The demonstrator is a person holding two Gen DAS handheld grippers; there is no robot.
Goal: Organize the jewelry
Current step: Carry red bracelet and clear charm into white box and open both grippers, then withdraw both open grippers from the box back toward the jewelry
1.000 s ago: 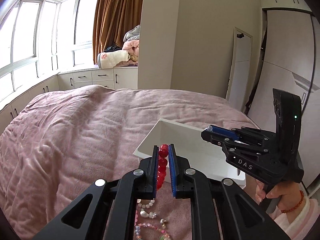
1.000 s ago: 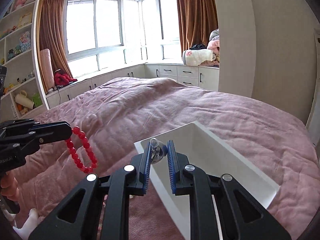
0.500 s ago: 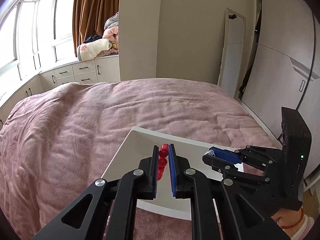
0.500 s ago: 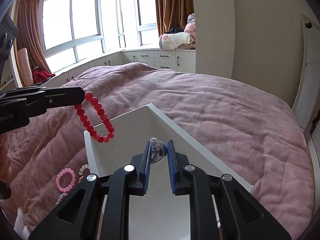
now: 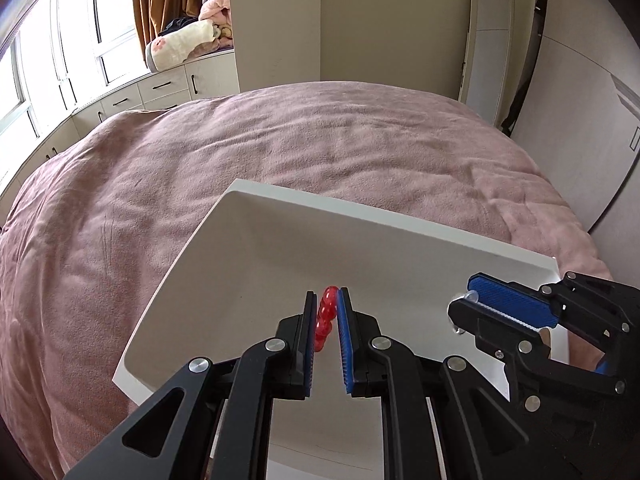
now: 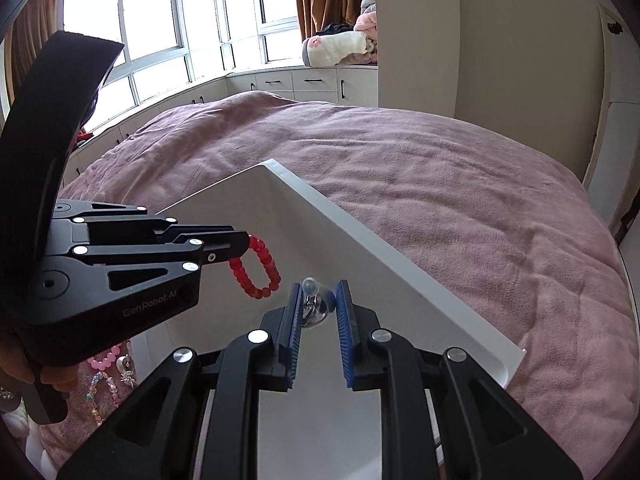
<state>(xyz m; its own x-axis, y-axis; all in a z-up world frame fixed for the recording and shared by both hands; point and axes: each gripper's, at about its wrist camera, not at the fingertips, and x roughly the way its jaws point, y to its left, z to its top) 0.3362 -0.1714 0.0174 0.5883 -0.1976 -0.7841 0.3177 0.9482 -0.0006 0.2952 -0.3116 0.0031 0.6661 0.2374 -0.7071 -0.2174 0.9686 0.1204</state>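
Observation:
A white tray lies on the pink bedspread. My left gripper hovers over the tray's inside with a red bead bracelet between its pads. Its jaws are opening, but the loop still hangs from the tips. My right gripper is just to the right over the same tray. It is shut on a small silver earring with a clear bead on top.
Left of the tray, a pink bead bracelet and several other bead pieces lie on the bedspread. A person's hand holds the left gripper's handle. White cabinets run under the windows, and a wardrobe stands beyond the bed.
Both grippers have come down and forward from above the bedspread to over the tray's inside, still carrying the red bracelet and the earring. The left pads now stand slightly further apart.

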